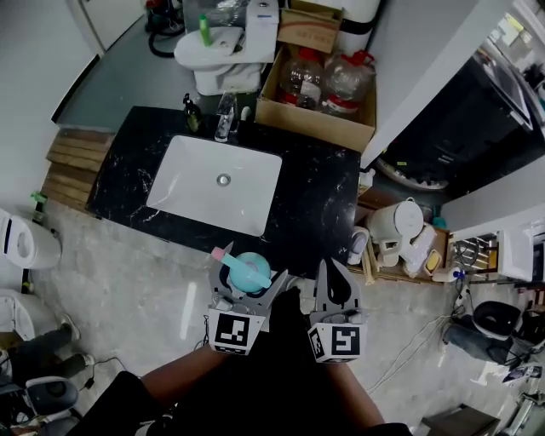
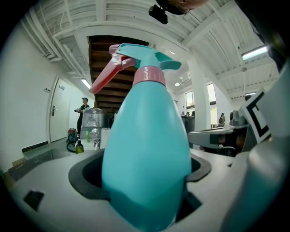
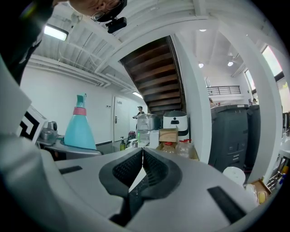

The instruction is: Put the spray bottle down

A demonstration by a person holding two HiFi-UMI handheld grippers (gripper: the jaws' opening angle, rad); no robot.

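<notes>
Left gripper (image 1: 248, 286) clamps spray bottle (image 2: 147, 154) — upright.

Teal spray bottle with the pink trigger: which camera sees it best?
The left gripper view: the teal plastic spray bottle fills the picture. Head view shows only its top from above; right gripper view shows it small, at left.

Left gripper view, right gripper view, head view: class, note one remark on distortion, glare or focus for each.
Left gripper view: the wide-angle lens bows the ceiling beams, the corners go dark, and the spray bottle looms large. Right gripper view: the same curved edges, and the strip light is blown out. Head view: a bright glare streak lies on the floor.
</notes>
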